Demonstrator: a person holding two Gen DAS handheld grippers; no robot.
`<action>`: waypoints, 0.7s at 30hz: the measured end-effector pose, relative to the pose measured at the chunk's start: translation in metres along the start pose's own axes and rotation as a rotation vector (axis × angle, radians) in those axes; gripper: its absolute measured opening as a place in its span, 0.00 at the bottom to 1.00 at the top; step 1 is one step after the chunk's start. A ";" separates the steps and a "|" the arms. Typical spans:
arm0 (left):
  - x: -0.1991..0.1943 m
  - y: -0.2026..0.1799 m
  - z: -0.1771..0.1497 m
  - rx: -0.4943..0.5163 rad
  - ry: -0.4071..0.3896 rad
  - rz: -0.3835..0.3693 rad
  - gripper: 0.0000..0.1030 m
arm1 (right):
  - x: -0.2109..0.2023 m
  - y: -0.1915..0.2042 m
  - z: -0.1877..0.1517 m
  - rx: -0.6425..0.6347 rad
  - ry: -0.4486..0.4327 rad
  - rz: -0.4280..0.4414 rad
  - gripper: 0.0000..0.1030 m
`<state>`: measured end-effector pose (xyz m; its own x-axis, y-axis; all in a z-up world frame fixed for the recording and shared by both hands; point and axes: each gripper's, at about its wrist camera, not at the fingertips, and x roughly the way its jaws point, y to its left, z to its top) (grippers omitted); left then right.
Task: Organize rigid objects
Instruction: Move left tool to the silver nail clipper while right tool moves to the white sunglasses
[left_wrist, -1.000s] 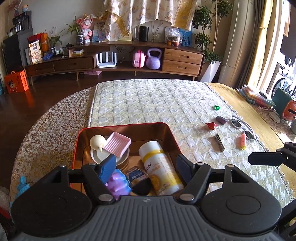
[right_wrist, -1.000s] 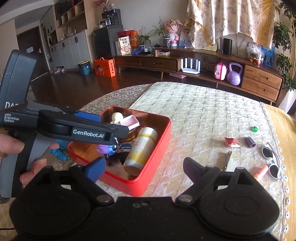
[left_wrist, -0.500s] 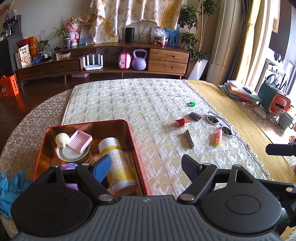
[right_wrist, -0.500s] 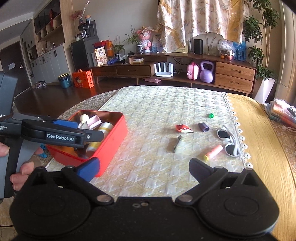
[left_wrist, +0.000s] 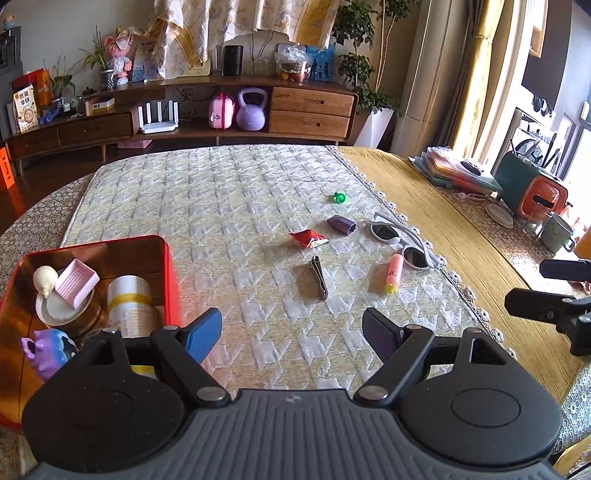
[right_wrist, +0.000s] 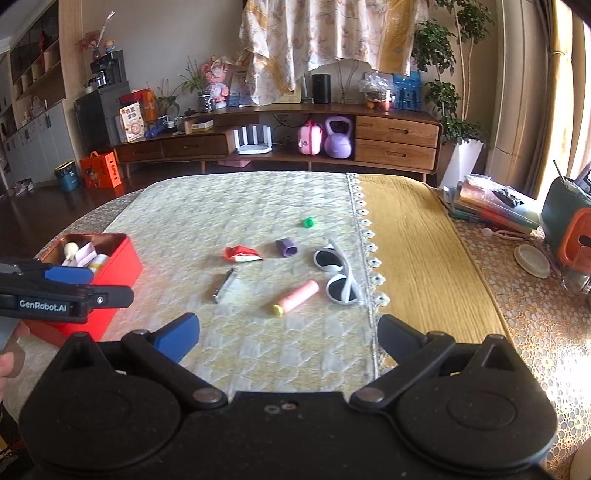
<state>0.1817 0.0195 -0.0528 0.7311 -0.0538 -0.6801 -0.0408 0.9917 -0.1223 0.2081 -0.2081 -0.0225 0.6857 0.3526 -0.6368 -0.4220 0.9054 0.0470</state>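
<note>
The sorting looks roughly half done. A red tin (left_wrist: 168, 266) sits at the worktop's near left edge and already holds a white bottle with a yellow band (left_wrist: 131, 306), a pink soap dish (left_wrist: 75, 282) tilted on a small white plate (left_wrist: 55, 310), a cream egg-shaped piece (left_wrist: 44, 278) and a purple-and-blue toy (left_wrist: 48, 350).

Six items are left loose on the quilted cloth (left_wrist: 221, 206), all well apart from the tin, toward the cloth's right edge. Nearest lies a metal nail clipper (left_wrist: 318, 277), with a pink tube with a yellow cap (left_wrist: 393, 273) to its right. Just beyond are a red snack packet (left_wrist: 307, 238) and a small purple cap-like piece (left_wrist: 341, 224). White sunglasses (left_wrist: 402, 243) lie across the lace border of the cloth, and a small green piece (left_wrist: 340, 198) sits farthest off, toward the far edge.

The left hand-held gripper (left_wrist: 291, 330) hovers above the cloth just right of the tin, jaws spread wide and holding nothing. The right hand-held gripper (right_wrist: 288, 332) is likewise wide apart and empty, facing the loose group with the clipper and pink tube closest ahead. Judging by this, the next pick is probably one of those two, then the carry leftward to the tin.
</note>
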 end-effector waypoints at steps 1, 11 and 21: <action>0.005 -0.003 0.000 -0.004 0.006 0.000 0.81 | 0.004 -0.007 0.001 0.006 0.002 -0.008 1.00; 0.051 -0.019 0.008 -0.018 0.036 0.042 0.81 | 0.051 -0.043 0.000 0.009 0.007 -0.041 0.96; 0.091 -0.036 0.013 0.025 0.049 0.072 0.81 | 0.091 -0.043 -0.007 -0.117 0.026 -0.030 0.91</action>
<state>0.2589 -0.0196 -0.1011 0.6925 0.0123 -0.7213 -0.0746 0.9957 -0.0547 0.2848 -0.2164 -0.0881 0.6843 0.3182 -0.6561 -0.4687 0.8812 -0.0614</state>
